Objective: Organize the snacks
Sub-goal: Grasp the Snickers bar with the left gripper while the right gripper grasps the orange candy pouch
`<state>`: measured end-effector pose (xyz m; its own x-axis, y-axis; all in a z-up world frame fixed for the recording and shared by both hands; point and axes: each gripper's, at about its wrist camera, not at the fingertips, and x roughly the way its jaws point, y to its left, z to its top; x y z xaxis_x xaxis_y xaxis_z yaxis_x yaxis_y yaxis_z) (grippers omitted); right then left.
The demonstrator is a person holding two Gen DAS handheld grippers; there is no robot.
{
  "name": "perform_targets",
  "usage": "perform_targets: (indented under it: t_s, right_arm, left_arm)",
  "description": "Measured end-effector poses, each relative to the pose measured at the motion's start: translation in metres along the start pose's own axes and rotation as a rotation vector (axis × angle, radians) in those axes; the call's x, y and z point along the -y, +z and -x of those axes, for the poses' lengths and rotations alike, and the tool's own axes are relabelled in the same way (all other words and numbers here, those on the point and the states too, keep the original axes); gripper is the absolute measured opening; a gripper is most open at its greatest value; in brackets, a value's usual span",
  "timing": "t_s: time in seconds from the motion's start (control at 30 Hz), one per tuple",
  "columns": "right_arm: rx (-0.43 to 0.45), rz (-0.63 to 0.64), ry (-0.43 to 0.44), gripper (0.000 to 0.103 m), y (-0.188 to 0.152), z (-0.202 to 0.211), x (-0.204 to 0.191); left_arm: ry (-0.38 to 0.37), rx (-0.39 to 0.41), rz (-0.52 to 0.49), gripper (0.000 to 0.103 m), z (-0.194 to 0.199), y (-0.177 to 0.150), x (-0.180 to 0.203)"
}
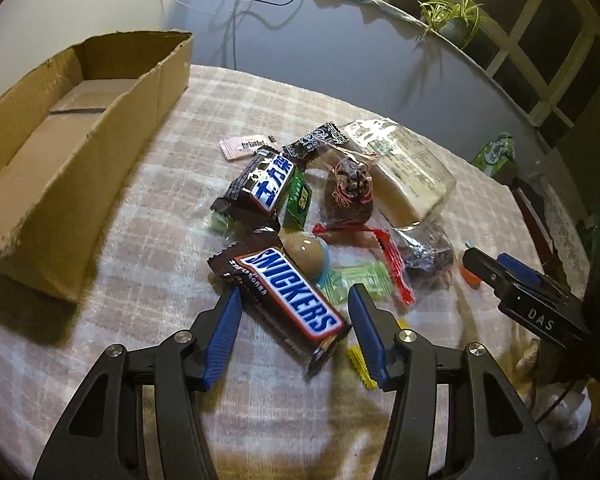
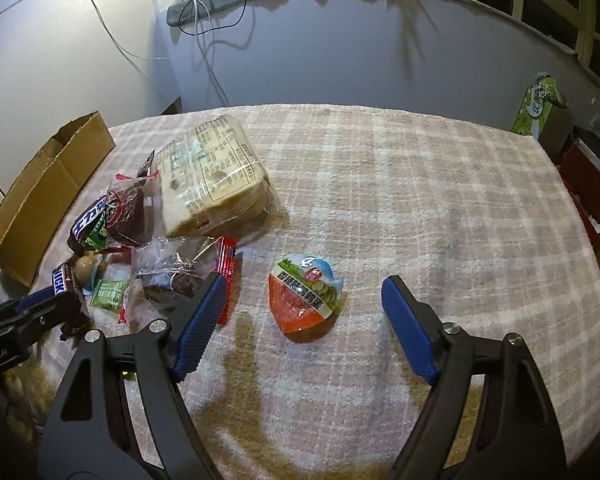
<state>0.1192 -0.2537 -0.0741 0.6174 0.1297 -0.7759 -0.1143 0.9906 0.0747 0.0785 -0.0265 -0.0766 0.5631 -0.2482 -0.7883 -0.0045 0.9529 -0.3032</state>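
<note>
A worktop [image 2: 420, 184] covered in a pink-and-white checked cloth fills both views. At its left end stands an open cardboard box [image 1: 72, 160], its long side wall facing the heap and its inside showing only bare card. Just beside it the snacks lie in a loose pile: the biggest is a clear bag of sliced bread [image 2: 216, 184] with a printed label on top, and against it leans a dark cake in a clear wrapper with red trim [image 1: 350, 188]. Nearer the camera lies a Snickers bar [image 1: 288, 300], angled across the cloth, with a second, smaller bar in a brown wrapper with blue lettering [image 1: 266, 184] lying on a green packet behind it. A small brown egg-shaped sweet [image 1: 306, 254] rests touching the Snickers bar's upper edge. Well apart from the pile, alone on the cloth, sits an orange and blue packet [image 2: 306, 300] with green print. The left gripper [image 1: 296, 308] hangs over the Snickers bar with its blue fingers [image 1: 230, 312] on either side of the wrapper, parted and, as far as can be seen, not pressing on it. The right gripper [image 2: 304, 304] has its fingers spread wide around the orange packet, clear of it on both sides.
</note>
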Motion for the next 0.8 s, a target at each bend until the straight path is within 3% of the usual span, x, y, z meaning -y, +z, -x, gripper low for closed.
perform_targets:
  t_s: [0.17,0.2,0.33,0.67,0.8]
  right_arm:
    - [-0.017,0.027,-0.001,0.081,0.002,-0.008,-0.006]
    - [-0.021,0.035,0.000,0.079,0.002,-0.009,-0.007]
    - [-0.038,0.042,0.007,0.070,0.003,-0.014,-0.006]
    - [-0.069,0.046,0.022,0.042,0.001,-0.017,0.001]
    - [-0.071,0.050,0.028,0.041,0.001,-0.015,0.003]
  left_arm:
    - [0.025,0.010,-0.063,0.054,-0.003,0.000,0.004]
    - [0.033,0.014,-0.076,0.049,-0.003,0.000,0.004]
    - [0.047,0.007,-0.112,0.040,-0.003,0.000,0.002]
    - [0.029,-0.010,-0.149,0.030,-0.003,0.005,-0.009]
    - [0.023,-0.007,-0.143,0.027,-0.003,0.006,-0.011]
